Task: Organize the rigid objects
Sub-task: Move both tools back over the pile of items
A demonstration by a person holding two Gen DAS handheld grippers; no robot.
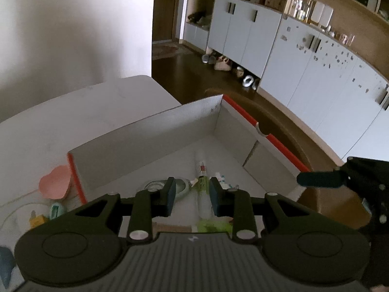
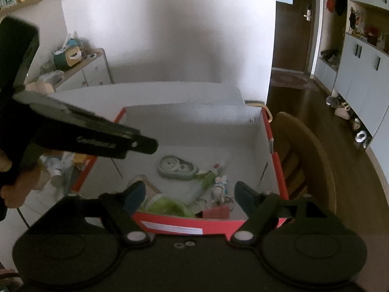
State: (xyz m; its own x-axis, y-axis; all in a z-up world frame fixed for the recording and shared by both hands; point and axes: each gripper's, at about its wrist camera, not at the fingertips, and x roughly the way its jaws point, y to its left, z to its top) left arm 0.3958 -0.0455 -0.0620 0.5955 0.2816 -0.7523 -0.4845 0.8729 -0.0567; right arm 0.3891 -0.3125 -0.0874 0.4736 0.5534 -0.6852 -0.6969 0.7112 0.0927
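I have both grippers over the box (image 2: 277,170), an open carton with red outer walls and a white inside, standing on the white table (image 1: 48,126). My left gripper (image 1: 192,196) points down into it with its jaws a small way apart and nothing clamped; past the gap, on the box floor, lies a white tube (image 1: 202,170) with a green print. My right gripper (image 2: 187,196) hangs above the near red wall with its jaws wide apart and empty.

From the right camera I see what lies in the box: a grey-green tape dispenser (image 2: 176,168) near the middle, the tube (image 2: 206,182) slanting just beside it, a small white and blue figure (image 2: 221,182) touching a bunch of metal rings (image 2: 218,198), a green thing (image 2: 167,205) against the near wall, and a pink piece (image 2: 216,211) next to that. What the green thing is I cannot tell.

Outside the box, on the table at its left, sit a pink heart-shaped thing (image 1: 54,182), a teal object (image 1: 56,210) and a yellow one (image 1: 37,220), close together. A wooden chair (image 2: 304,160) stands just beside the box's right wall. In the right camera a hand (image 2: 19,185) grips the left gripper's handle at the left edge.
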